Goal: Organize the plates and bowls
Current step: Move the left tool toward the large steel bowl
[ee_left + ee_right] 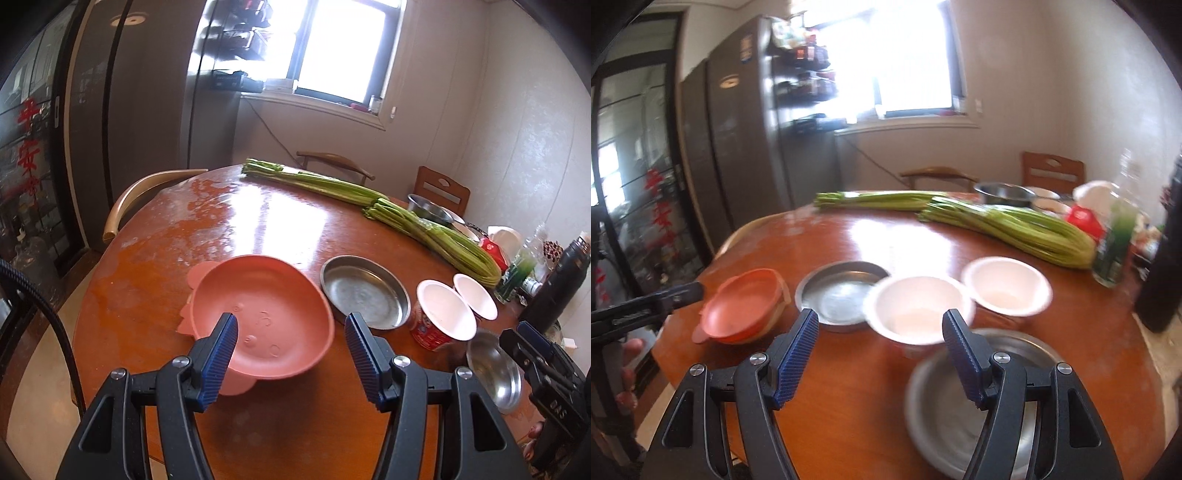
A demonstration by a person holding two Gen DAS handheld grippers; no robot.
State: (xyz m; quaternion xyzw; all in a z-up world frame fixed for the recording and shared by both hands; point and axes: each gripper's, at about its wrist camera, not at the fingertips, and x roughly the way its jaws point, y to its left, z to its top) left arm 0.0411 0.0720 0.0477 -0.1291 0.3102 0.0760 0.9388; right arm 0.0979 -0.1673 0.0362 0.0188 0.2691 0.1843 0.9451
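On the round wooden table (236,229), a pink bowl (266,295) with small ears lies at the near left. My left gripper (291,332) hovers open just over its near rim, pressing on nothing. Right of the bowl come a steel plate (365,291), two white bowls with red outsides (447,310) (476,295) and a second steel plate (495,373). In the right wrist view my right gripper (881,332) is open and empty. It hangs before the nearer white bowl (919,306) and above the near steel plate (945,413). The pink bowl (746,302) and left gripper (665,299) show at left.
Two long bundles of green stalks (369,199) lie across the far side of the table. A steel bowl (428,210), a red pack, a green-tinted bottle (1115,236) and a dark flask (561,280) crowd the right edge. Chairs (147,192) ring the table; a fridge stands behind.
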